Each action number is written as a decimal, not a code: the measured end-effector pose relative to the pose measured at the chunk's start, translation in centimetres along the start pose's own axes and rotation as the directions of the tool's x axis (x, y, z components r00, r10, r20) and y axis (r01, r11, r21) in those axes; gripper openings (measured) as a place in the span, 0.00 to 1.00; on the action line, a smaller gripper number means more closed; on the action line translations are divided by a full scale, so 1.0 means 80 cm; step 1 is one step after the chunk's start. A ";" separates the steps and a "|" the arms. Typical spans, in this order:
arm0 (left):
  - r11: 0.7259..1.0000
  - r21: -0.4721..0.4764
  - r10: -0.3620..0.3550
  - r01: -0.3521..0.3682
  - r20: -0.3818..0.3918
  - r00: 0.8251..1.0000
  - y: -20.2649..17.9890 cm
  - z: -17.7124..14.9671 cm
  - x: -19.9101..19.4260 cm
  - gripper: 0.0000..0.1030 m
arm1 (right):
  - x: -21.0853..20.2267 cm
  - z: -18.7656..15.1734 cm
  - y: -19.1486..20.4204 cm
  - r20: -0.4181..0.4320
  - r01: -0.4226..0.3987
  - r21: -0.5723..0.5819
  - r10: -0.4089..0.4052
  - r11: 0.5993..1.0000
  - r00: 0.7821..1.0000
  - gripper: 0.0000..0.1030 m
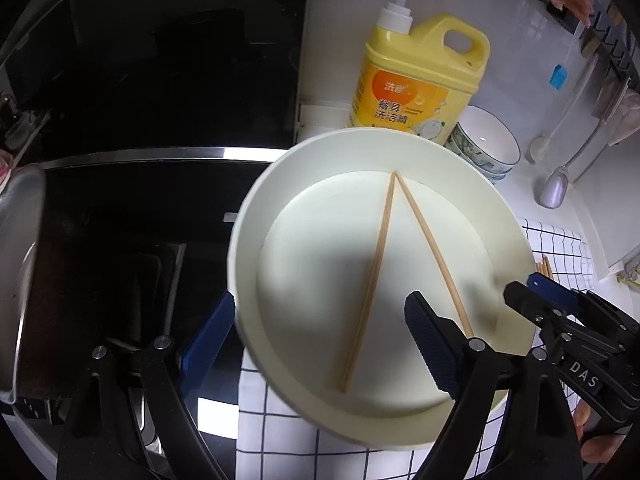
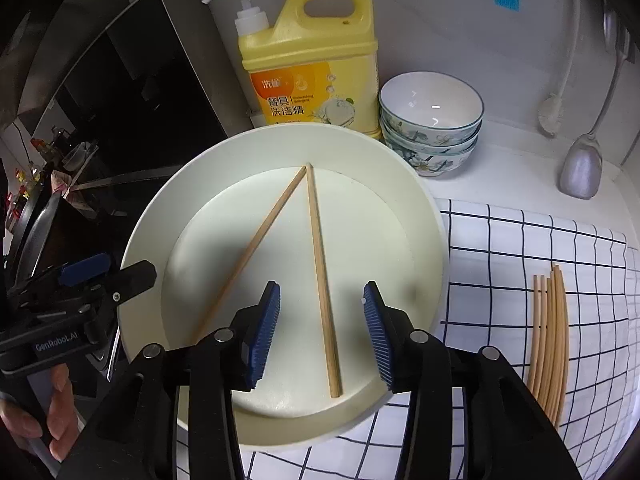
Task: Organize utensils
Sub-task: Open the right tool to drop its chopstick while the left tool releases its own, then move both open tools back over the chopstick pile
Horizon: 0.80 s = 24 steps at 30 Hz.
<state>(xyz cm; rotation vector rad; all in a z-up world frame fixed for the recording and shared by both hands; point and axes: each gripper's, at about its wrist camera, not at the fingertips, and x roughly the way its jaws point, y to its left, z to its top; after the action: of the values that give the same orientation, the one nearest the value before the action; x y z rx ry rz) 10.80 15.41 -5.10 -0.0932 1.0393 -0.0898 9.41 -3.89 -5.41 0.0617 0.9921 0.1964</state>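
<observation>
A bunch of thin, pale wooden chopsticks (image 2: 549, 340) already lies side by side on the white cloth with dark grid lines (image 2: 520, 248), well apart from the plate. That part of the job looks done. Two more light brown wooden chopsticks (image 2: 320, 264) are left inside the big round cream plate (image 2: 424, 216). Their far tips touch and their near ends spread out like a letter V. I think these two go to the bunch next.

The right gripper (image 2: 322, 332) hangs low over the near end of one chopstick, with its jaws wide apart and one blue ribbed pad on each side of the stick. It holds nothing. The left gripper (image 1: 316, 340) has its jaws wide apart too, one on each side of the plate's left edge, and I cannot tell if they touch it.

The plate looks smooth and a bit shiny. Behind it stand a yellow plastic soap bottle with a white pump (image 2: 312, 64) and a stack of white bowls with flower patterns (image 2: 432, 120).
</observation>
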 end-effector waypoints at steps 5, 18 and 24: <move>0.999 0.011 0.037 -0.037 0.028 0.999 0.006 -0.013 -0.023 0.87 | -0.018 -0.016 -0.004 0.019 -0.002 0.013 0.001 1.000 1.000 0.52; 0.992 0.124 0.004 -0.009 0.040 0.999 -0.048 -0.060 -0.057 0.91 | -0.064 -0.090 -0.044 0.012 0.059 0.106 -0.060 0.993 0.998 0.58; 0.982 0.187 -0.037 0.032 0.023 0.999 -0.104 -0.081 -0.062 0.92 | -0.100 -0.116 -0.085 0.039 0.106 0.147 -0.113 0.983 0.993 0.61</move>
<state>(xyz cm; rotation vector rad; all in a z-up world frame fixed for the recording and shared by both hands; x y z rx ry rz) 2.48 7.49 -3.13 0.0583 0.9984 -0.2167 -1.65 -12.49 -4.84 0.1433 0.9587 0.0214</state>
